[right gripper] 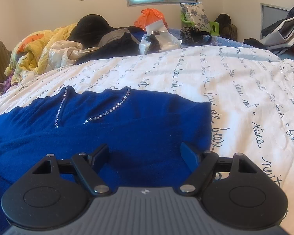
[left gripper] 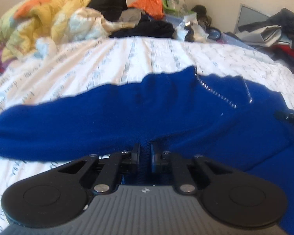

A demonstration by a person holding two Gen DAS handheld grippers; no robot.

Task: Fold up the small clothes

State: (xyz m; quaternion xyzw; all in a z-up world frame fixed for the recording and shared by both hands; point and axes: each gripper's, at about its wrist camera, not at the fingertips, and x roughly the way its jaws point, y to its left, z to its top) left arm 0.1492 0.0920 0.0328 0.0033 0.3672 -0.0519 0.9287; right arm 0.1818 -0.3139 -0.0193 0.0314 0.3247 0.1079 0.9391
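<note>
Nearest, at the near edge of the bed, left gripper (left gripper: 145, 155) clenched on a bunched ridge of the blue sweater (left gripper: 111, 117), cloth pinched between the two pads. Beside it toward the bed's right side, right gripper (right gripper: 147, 156) released, jaws standing wide over the sweater (right gripper: 127, 129) with only flat cloth between them and nothing gripped; whether the tips touch the knit cannot be told. Further out, sweater spread across the white script-printed duvet (right gripper: 235, 90), neckline away from the grippers, rhinestone trim (right gripper: 109, 110) marking the V-neck, one straight edge lying near the bed's right side, a sleeve (left gripper: 29, 121) stretched toward the left. No fold visible yet: garment lying open and roughly flat, somewhat rumpled at the neck. Judged early in the task, with one grasp made at the near hem, a second grasp apparently pending, and every fold left to do. Farthest, along the far edge of the bed, a yellow quilt (left gripper: 39, 19), dark clothes (left gripper: 147, 29) and an orange bag (right gripper: 151, 17), none folded.
</note>
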